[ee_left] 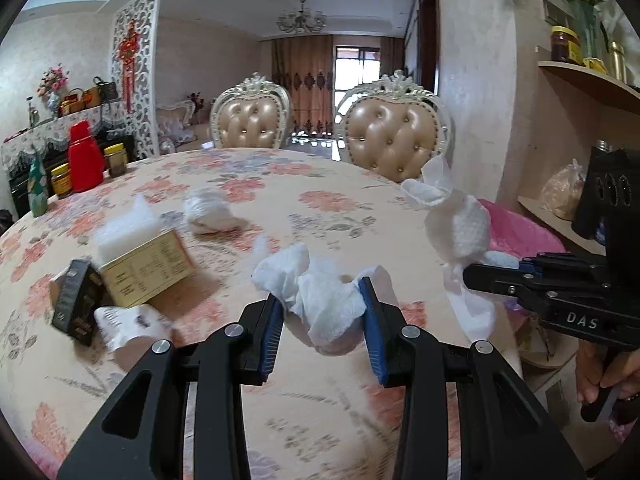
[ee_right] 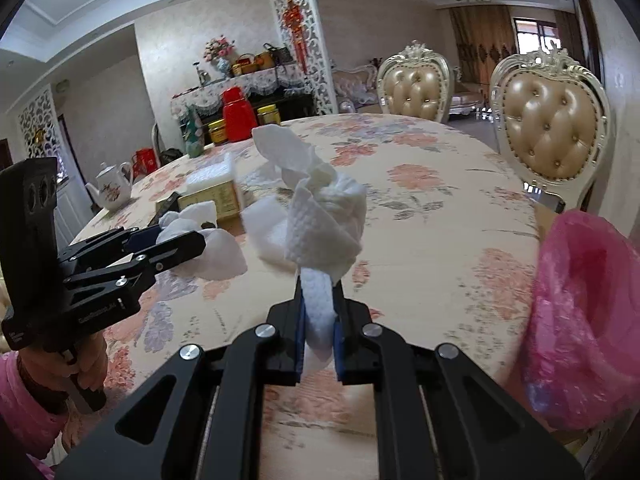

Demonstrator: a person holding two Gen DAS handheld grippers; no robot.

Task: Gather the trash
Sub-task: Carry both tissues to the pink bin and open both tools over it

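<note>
In the left wrist view my left gripper [ee_left: 322, 296] is shut on a crumpled white tissue [ee_left: 328, 308], held just above the flowered tablecloth [ee_left: 328, 208]. At the right of that view my right gripper [ee_left: 474, 276] pinches a second wad of tissue [ee_left: 460, 224] in the air. The right wrist view shows that gripper [ee_right: 319, 286] shut on the tail of its tissue [ee_right: 324, 216], with my left gripper [ee_right: 168, 240] and its tissue [ee_right: 218, 254] to the left. A pink trash bag [ee_right: 580, 320] gapes open beyond the table's right edge. Another crumpled tissue [ee_left: 208, 212] lies on the table.
A tissue box [ee_left: 144, 264], a black box [ee_left: 78, 300] and a patterned white wad [ee_left: 132, 320] lie at the left. A red thermos [ee_left: 85, 156], jars and a teapot [ee_right: 112, 188] stand at the far left edge. Two padded chairs [ee_left: 392, 140] back the table; a wooden shelf [ee_left: 592, 80] is on the right.
</note>
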